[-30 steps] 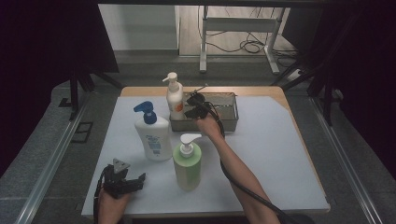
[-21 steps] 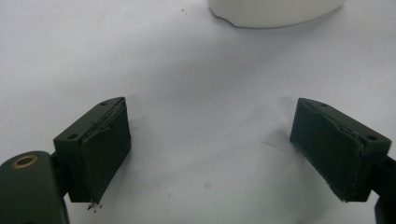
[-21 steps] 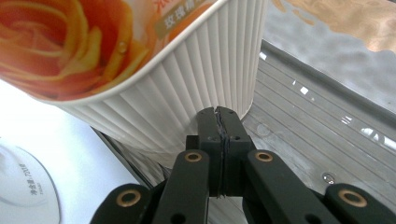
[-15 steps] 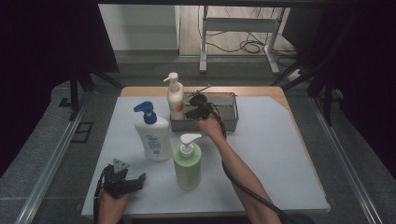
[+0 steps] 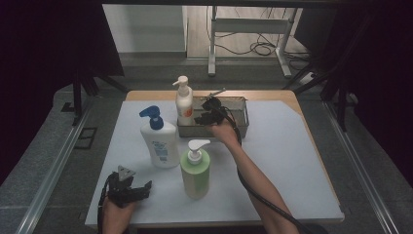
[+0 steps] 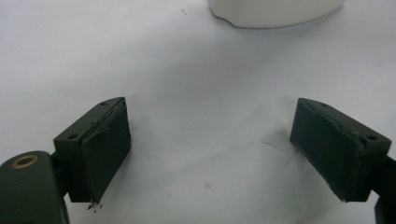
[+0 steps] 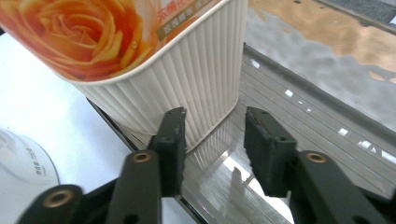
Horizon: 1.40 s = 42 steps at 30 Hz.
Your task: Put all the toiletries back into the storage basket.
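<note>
While the high view is showing the right gripper [image 5: 206, 113] hovering beside the cream pump bottle [image 5: 183, 103] standing in the metal tray [image 5: 242, 115], and the left gripper [image 5: 127, 187] resting with its jaws standing wide apart on the white mat [image 6: 196, 84], the right gripper view is showing the jaws, just opening, standing apart and clear of the bottle's ribbed corner, so backing straight out is looking safest.

Your right gripper [image 5: 207, 113] sat in the metal tray [image 5: 242, 127], hemmed by the cream rose-print bottle [image 5: 184, 103] touching its left pad; jaws had just been opening, nothing between them. Tray's right half lay free. The blue-pump bottle [image 5: 159, 141] and green bottle [image 5: 196, 170] blocked the table's middle; only a narrow gap between them. Your left gripper [image 5: 127, 187] had bare white table [image 5: 292, 161] ahead, jaws wide. Whole right side of the table was passable.
</note>
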Tool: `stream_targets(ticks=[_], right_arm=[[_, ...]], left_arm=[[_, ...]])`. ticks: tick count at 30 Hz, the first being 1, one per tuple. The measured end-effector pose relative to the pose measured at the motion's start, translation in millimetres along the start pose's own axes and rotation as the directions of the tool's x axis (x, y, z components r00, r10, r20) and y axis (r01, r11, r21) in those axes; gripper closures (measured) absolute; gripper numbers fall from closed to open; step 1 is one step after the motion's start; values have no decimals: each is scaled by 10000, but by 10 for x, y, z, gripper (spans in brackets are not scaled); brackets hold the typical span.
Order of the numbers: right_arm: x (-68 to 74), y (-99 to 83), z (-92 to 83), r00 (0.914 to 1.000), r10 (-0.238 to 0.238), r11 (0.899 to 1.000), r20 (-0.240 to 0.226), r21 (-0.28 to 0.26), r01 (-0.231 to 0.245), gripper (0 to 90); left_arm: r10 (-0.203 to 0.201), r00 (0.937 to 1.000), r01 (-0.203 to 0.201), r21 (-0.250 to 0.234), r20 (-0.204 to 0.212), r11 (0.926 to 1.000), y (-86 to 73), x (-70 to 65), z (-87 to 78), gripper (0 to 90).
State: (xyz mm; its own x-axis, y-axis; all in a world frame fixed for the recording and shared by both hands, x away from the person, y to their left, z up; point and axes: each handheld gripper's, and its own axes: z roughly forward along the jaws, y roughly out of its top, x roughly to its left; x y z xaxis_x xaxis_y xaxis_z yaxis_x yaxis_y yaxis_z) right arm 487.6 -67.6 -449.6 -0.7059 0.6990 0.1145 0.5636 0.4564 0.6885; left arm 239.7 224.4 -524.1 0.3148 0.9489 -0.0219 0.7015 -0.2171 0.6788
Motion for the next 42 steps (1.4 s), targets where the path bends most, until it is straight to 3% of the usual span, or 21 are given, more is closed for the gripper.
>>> stream_targets(ticks=[3, 12, 22, 29, 42], right_arm=[[-28, -23, -42, 9999, -6, 10000, -147, -41, 5, 484], [-12, -53, -188, 9991, -401, 9988, -153, -283, 396, 358], [61, -115, -348, 9963, -791, 9963, -341, -368, 778, 288], [163, -158, -457, 9901, -1330, 9903, -443, -462, 1310, 221], [218, -330, -589, 9770, -2056, 9784, -565, -326, 2040, 133]], left_arm=[[-18, 10000, 18, -17, 9, 10000, 0, -1, 1, 119], [-2, 10000, 2, -6, 1, 10000, -1, 0, 0, 119], [-2, 10000, 2, -16, -14, 10000, -2, 0, 1, 119], [4, 10000, -4, -25, -12, 10000, -2, 0, 1, 120], [-6, 10000, 6, -20, 5, 10000, -2, 0, 0, 120]])
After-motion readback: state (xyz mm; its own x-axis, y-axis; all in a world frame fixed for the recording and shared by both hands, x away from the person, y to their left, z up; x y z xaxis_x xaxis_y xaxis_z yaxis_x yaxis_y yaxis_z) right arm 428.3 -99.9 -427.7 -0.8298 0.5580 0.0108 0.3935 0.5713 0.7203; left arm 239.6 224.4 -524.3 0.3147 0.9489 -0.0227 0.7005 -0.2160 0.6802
